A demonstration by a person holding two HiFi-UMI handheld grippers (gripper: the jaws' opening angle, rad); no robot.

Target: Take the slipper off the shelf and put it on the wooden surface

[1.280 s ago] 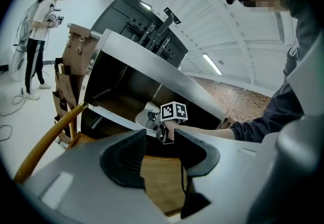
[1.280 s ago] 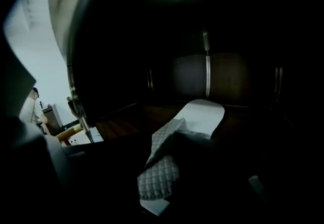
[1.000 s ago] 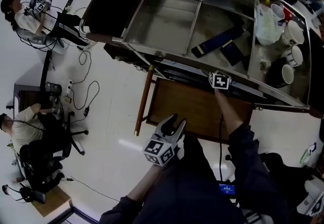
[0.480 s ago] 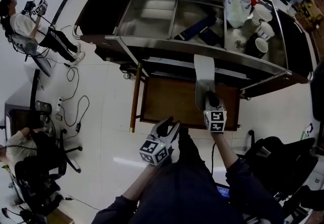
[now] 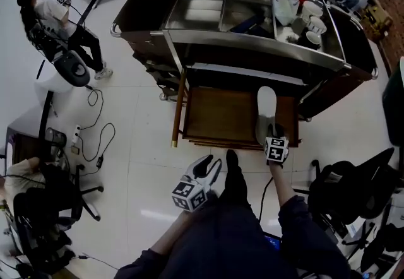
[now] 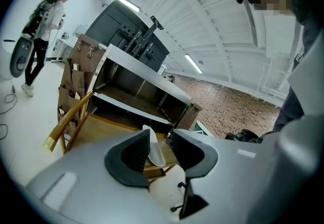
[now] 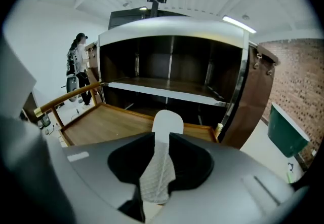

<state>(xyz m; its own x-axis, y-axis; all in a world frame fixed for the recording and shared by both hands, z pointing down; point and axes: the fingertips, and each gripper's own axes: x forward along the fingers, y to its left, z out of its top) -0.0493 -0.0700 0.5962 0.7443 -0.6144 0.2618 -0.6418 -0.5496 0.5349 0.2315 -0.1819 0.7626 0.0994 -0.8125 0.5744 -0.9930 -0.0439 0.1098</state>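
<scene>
The white slipper (image 5: 267, 104) lies flat on the right part of the low wooden surface (image 5: 214, 117), toe toward the cart's shelf (image 5: 252, 72). My right gripper (image 5: 273, 130) sits at the slipper's heel end. Its jaws are opening, and the slipper's waffle upper (image 7: 158, 167) lies loose between them, the sole (image 7: 167, 121) stretching ahead over the wood (image 7: 111, 121). My left gripper (image 5: 211, 165) hovers over the floor in front of the wooden surface. Its jaws are closing a little and hold nothing. The slipper (image 6: 154, 149) shows beyond the left gripper (image 6: 161, 148).
The metal cart top (image 5: 252, 41) carries cups (image 5: 309, 19) and dark boxes. Black office chairs stand at right (image 5: 353, 183) and lower left (image 5: 44, 208). Cables (image 5: 95, 132) trail on the white floor. A person (image 5: 53, 19) stands far left. A green bin (image 7: 286, 134) is right of the cart.
My right gripper drew the slipper out of the shelf, brought it down onto the wooden surface, and its jaws have parted. The left gripper stayed over the floor.
</scene>
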